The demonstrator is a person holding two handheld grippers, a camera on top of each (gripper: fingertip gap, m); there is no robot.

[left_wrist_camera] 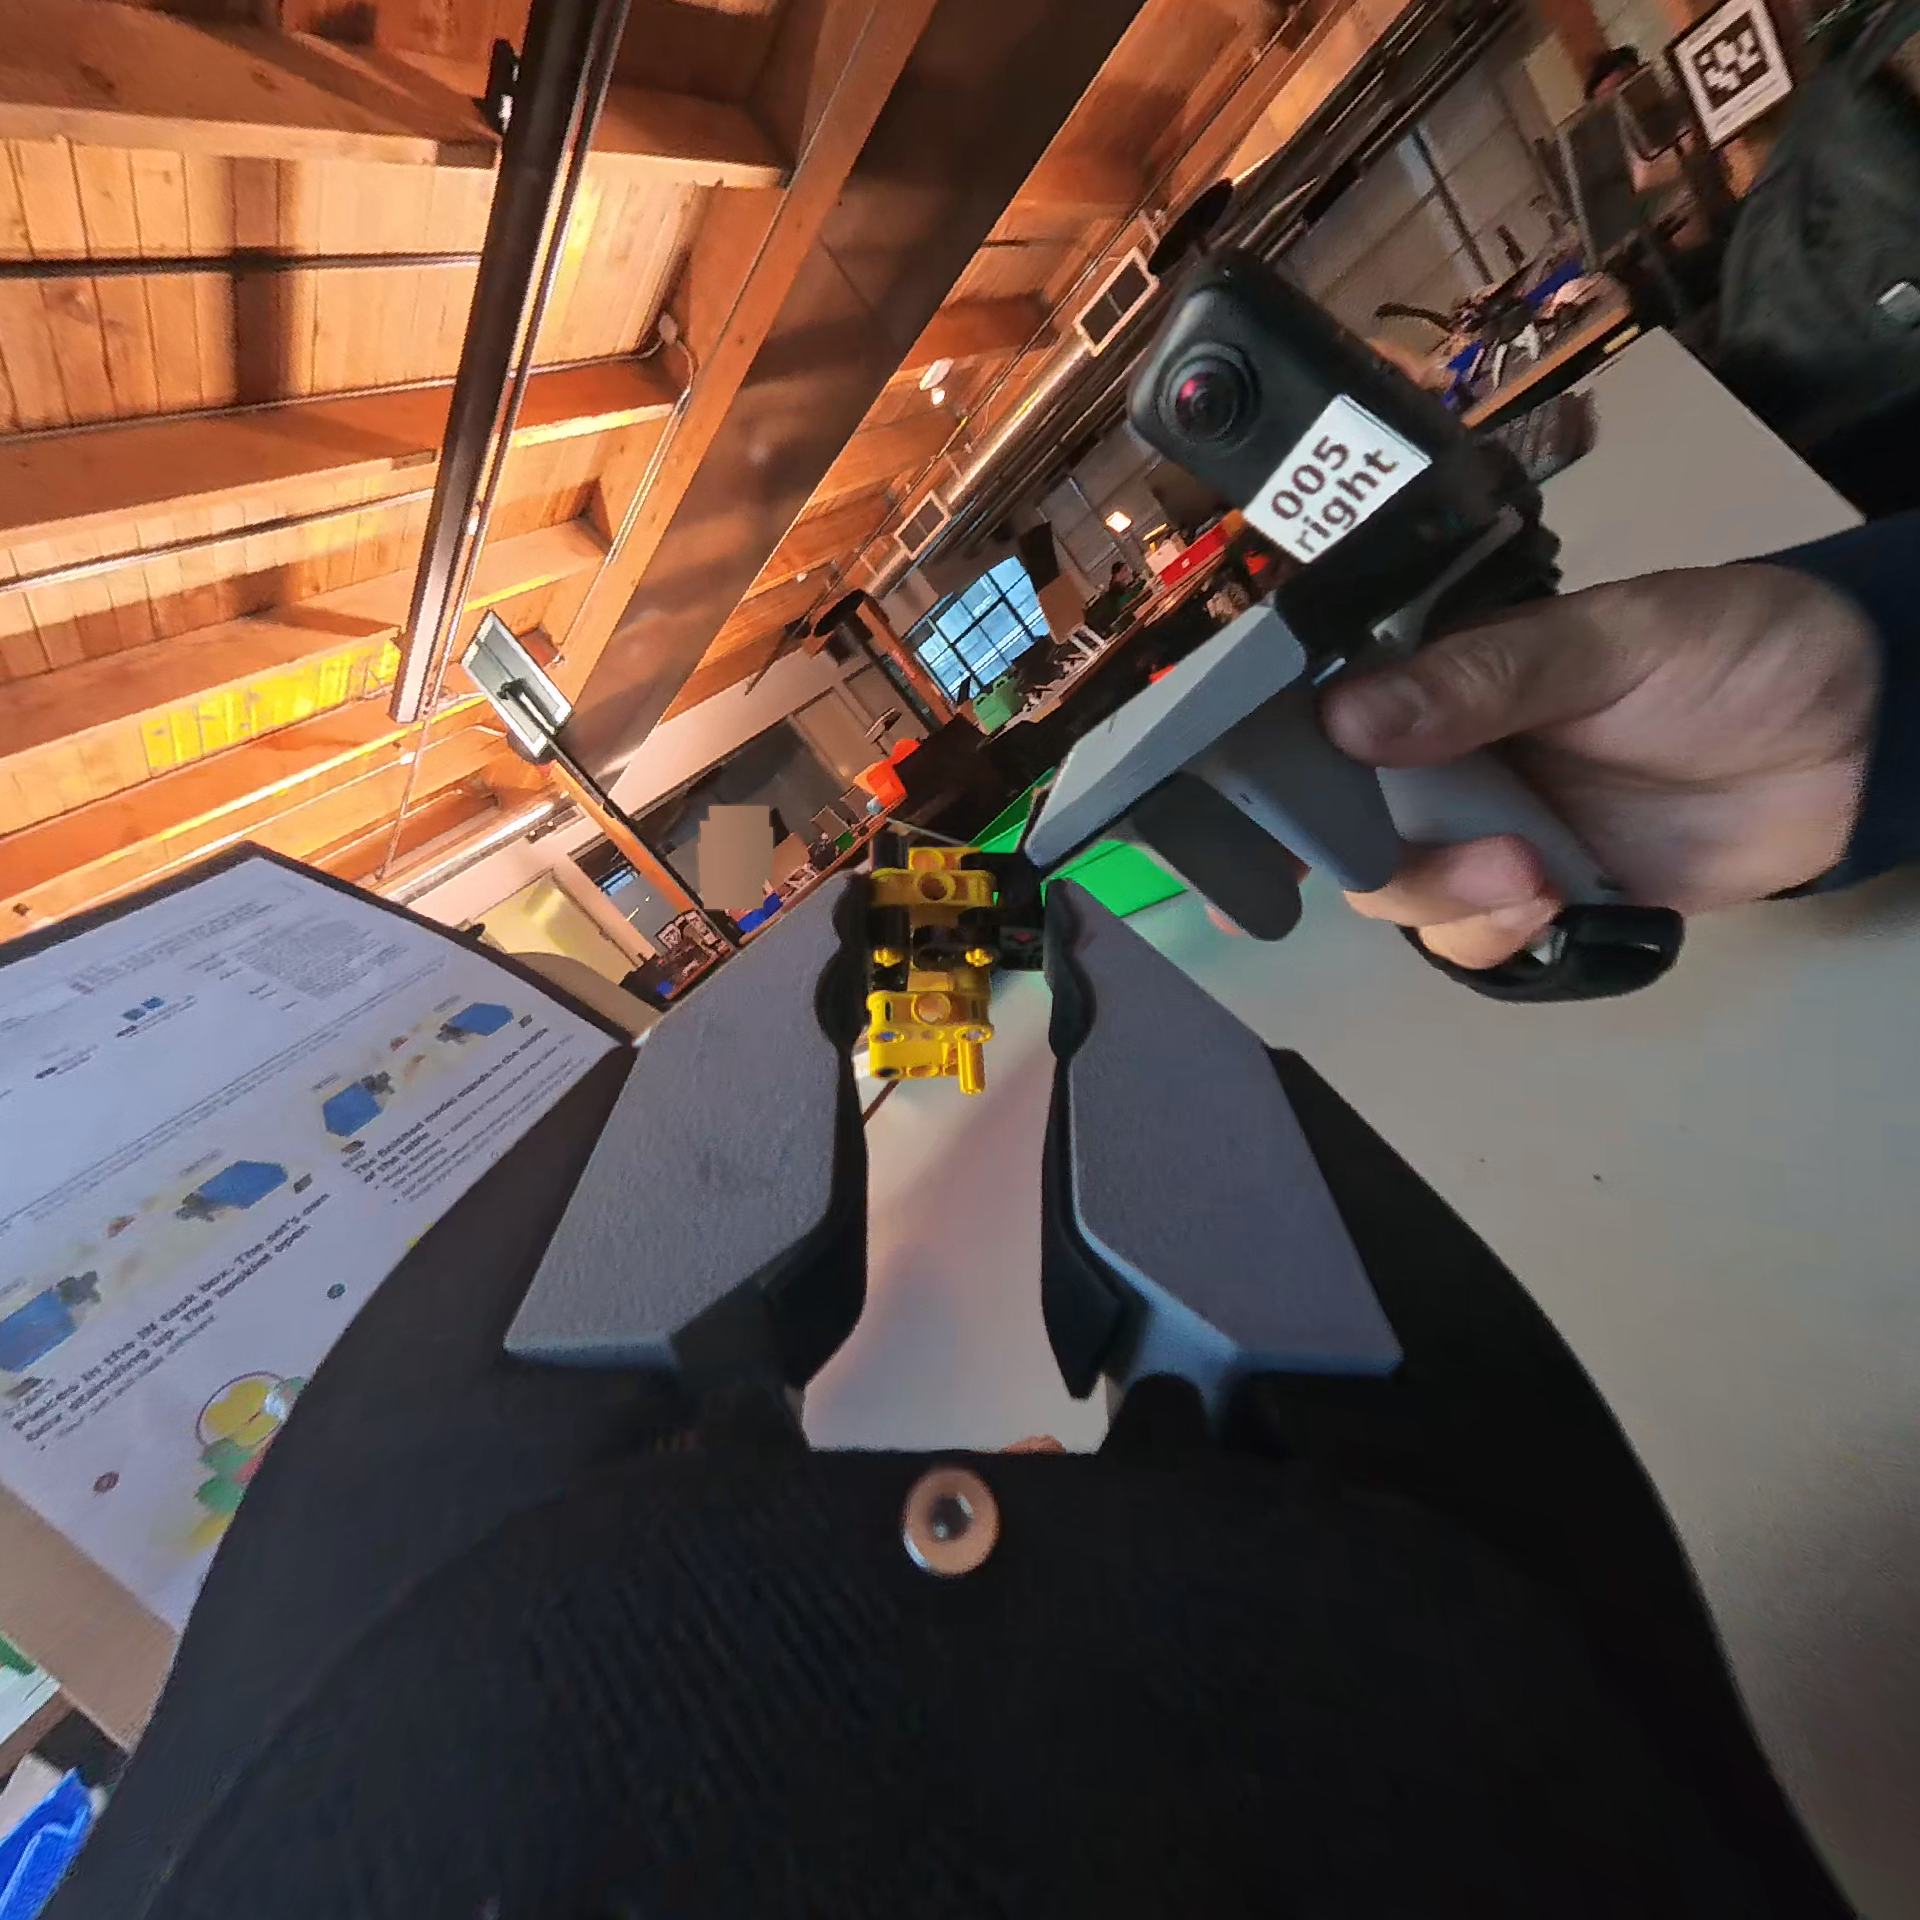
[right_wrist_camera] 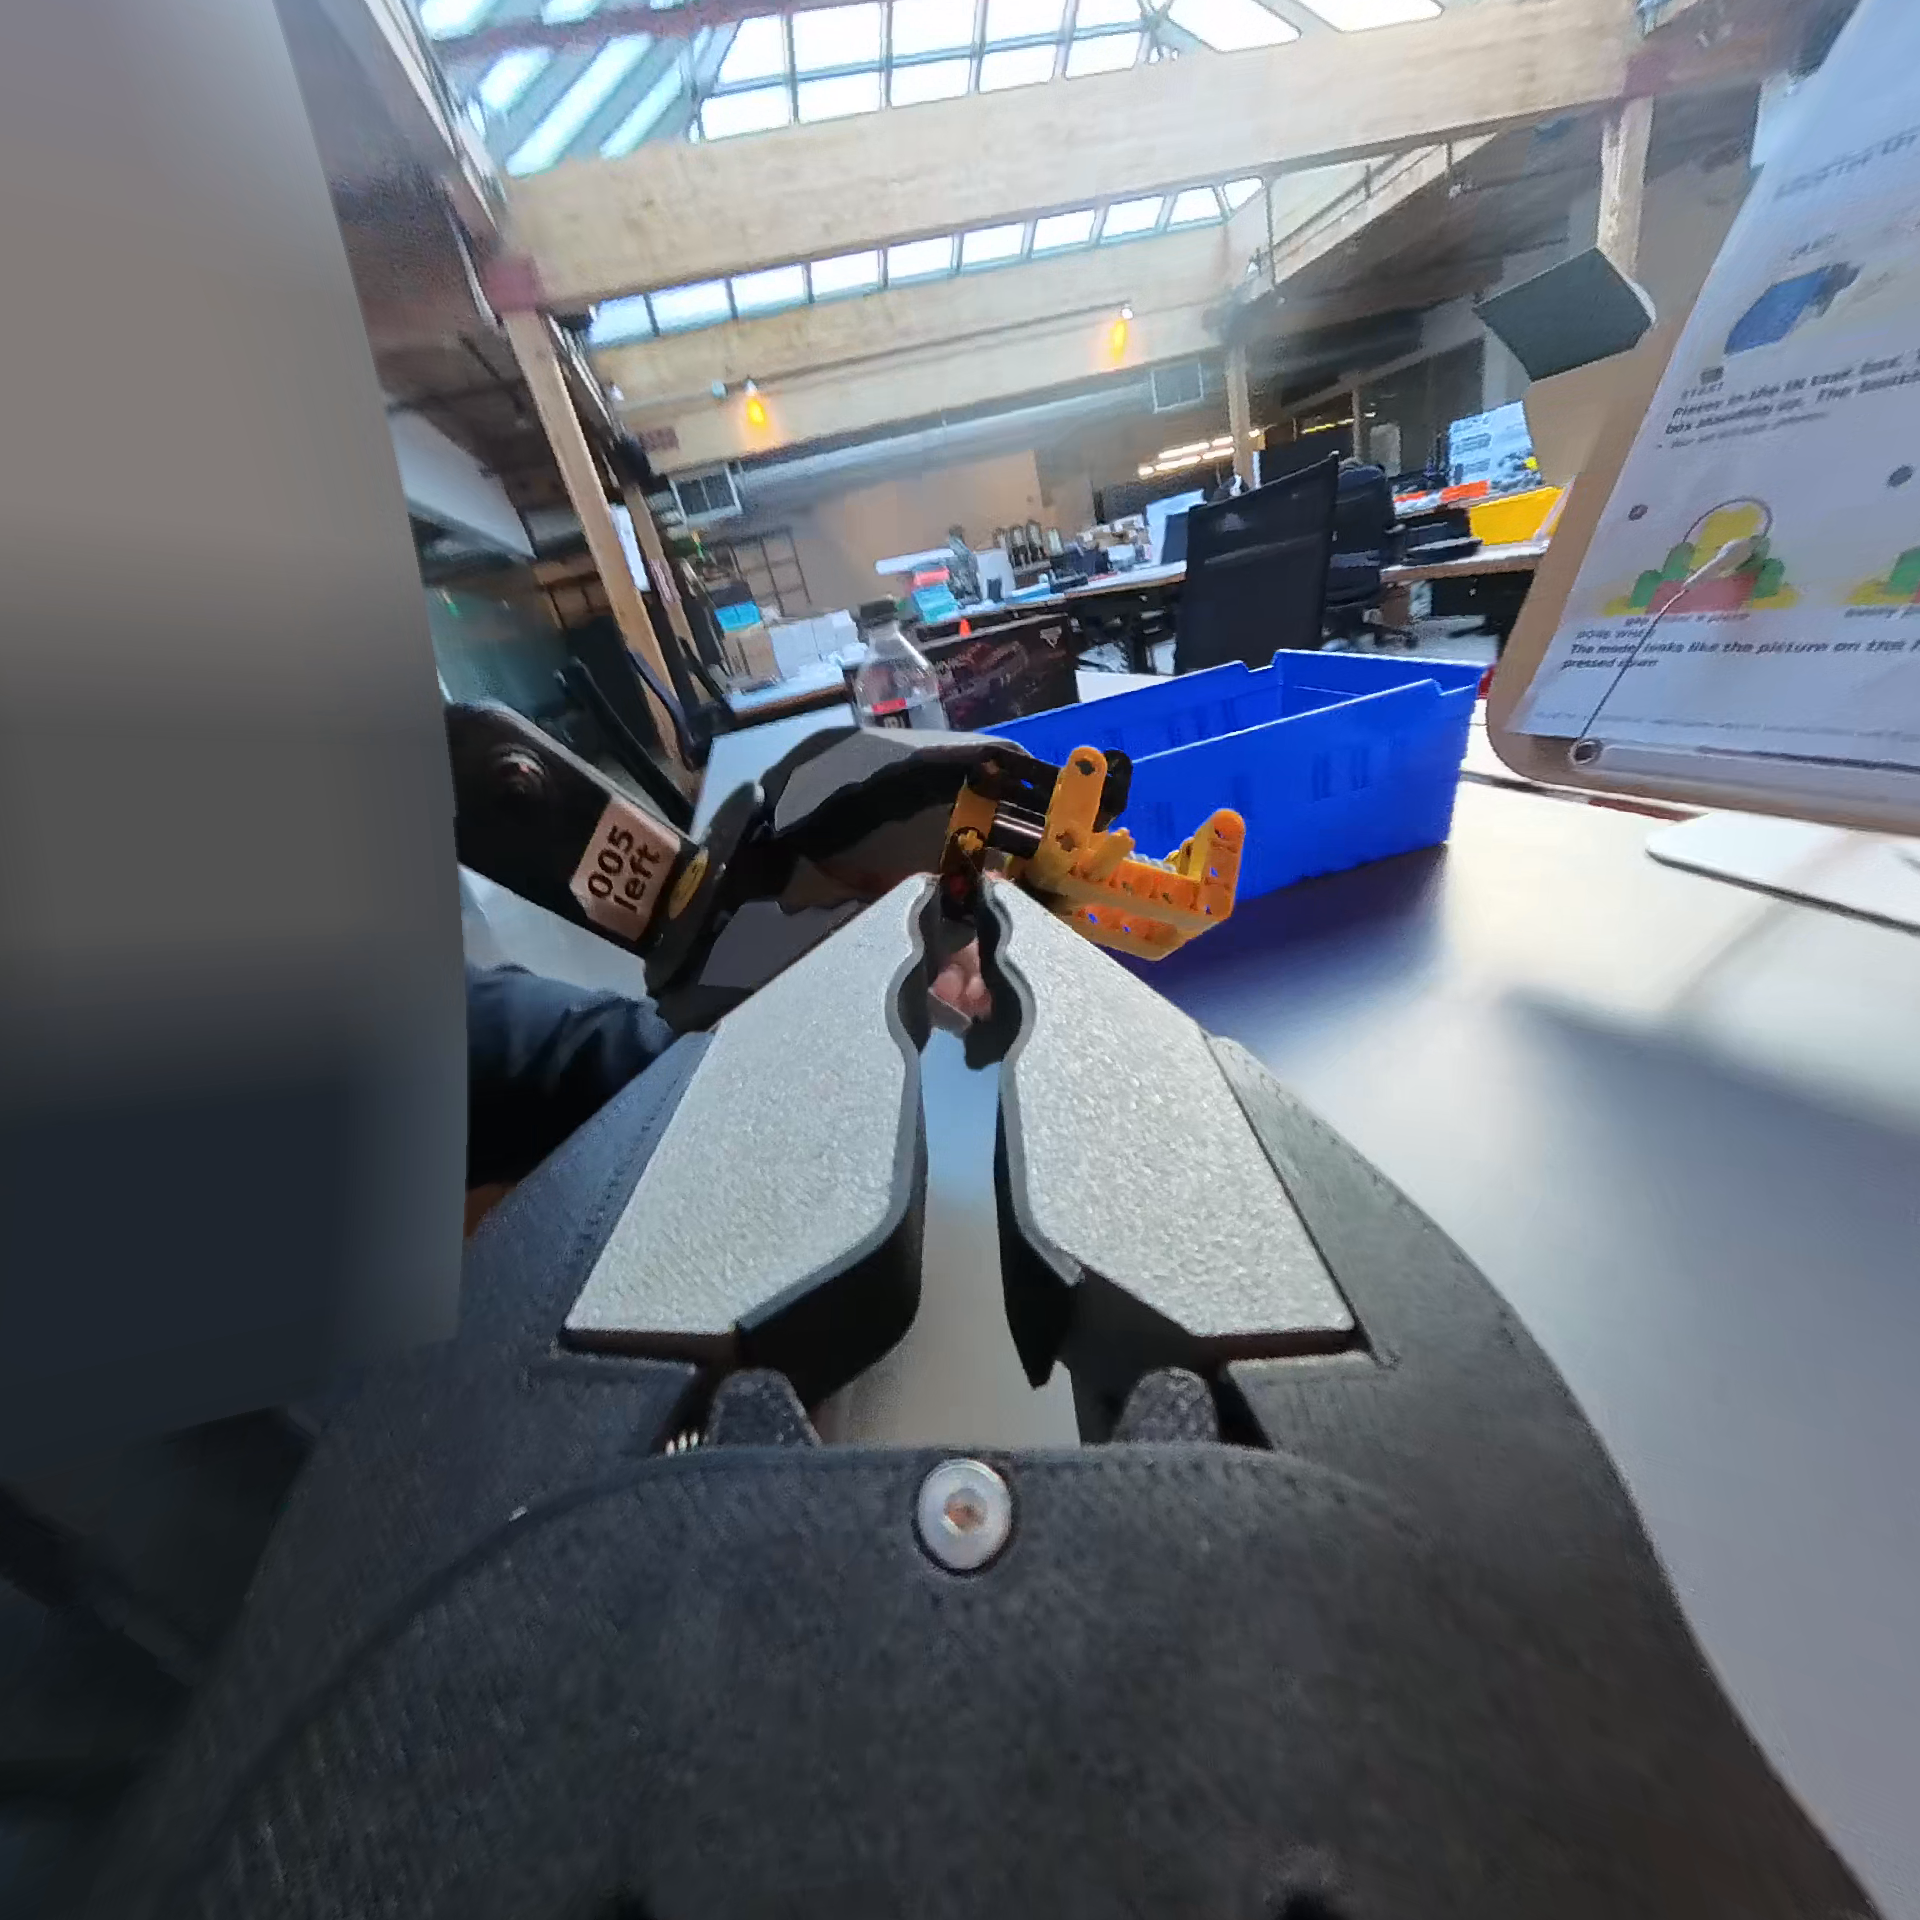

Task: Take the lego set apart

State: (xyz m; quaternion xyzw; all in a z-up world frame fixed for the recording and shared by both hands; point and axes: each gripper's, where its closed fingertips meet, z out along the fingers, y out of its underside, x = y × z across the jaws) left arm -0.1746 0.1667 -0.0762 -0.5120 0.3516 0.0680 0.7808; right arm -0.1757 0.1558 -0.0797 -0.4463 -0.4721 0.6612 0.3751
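Nearest, right gripper [right_wrist_camera: 961, 902] nearly closed, tips pinching a small dark piece [right_wrist_camera: 958, 891] at the near end of the lego set [right_wrist_camera: 1101, 847]. Just beyond, left gripper [left_wrist_camera: 940, 971] clamped on the set's yellow body, all held in the air above the table [right_wrist_camera: 1558, 1091]. Behind, a blue bin [right_wrist_camera: 1351, 769] and an instruction sheet [right_wrist_camera: 1745, 436]. Likely risks: thin pinch slipping off the dark piece on the pull; a sudden release flinging parts off the table; a twist snapping off more than one part.

Grey-faced black tongs [left_wrist_camera: 951, 935], navy sleeve [left_wrist_camera: 1860, 582]
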